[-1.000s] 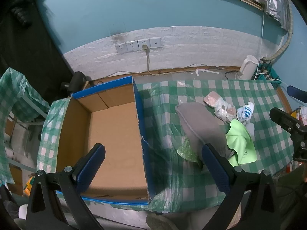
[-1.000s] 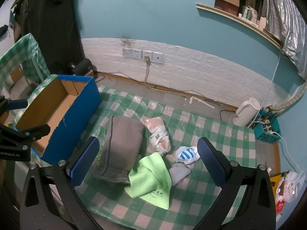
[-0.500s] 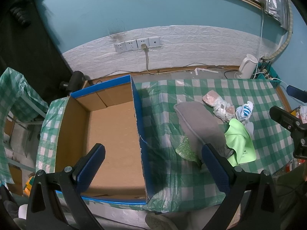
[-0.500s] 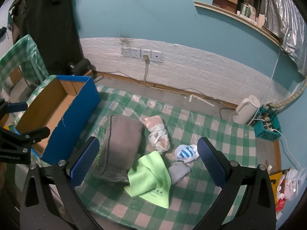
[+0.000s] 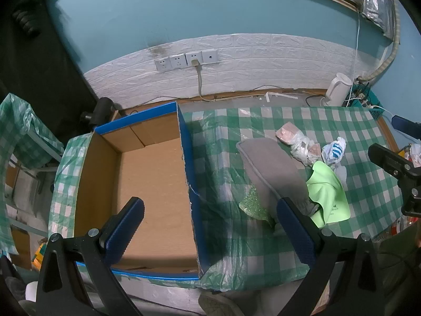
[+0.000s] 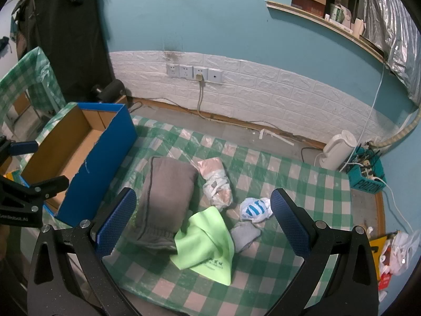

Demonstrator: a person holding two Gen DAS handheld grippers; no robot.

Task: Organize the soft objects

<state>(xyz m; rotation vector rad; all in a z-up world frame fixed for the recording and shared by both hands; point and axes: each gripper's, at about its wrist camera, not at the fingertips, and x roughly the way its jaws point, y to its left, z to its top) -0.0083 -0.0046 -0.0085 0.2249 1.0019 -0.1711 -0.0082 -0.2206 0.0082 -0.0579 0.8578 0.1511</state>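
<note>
On the green checked table [image 6: 302,184] lie a folded grey garment [image 6: 165,197], a lime-green cloth [image 6: 208,242], a pink bundle in clear plastic [image 6: 217,181], a blue-and-white sock [image 6: 255,209] and a small grey cloth [image 6: 244,234]. An open blue cardboard box [image 5: 147,184] stands at the table's left end with nothing visible inside. My left gripper [image 5: 210,226] hangs open above the box's right wall. My right gripper [image 6: 202,223] is open above the lime-green cloth and the grey garment, holding nothing.
A glittery green piece [image 5: 252,205] pokes out from under the grey garment. Behind the table run a white brick-pattern wall with sockets [image 6: 194,72], a white kettle [image 6: 338,150] and a teal crate of cables [image 6: 365,176]. Another checked surface [image 5: 15,131] stands far left.
Both views have drifted only slightly; the objects on the table lie where they were and both grippers stay open.
</note>
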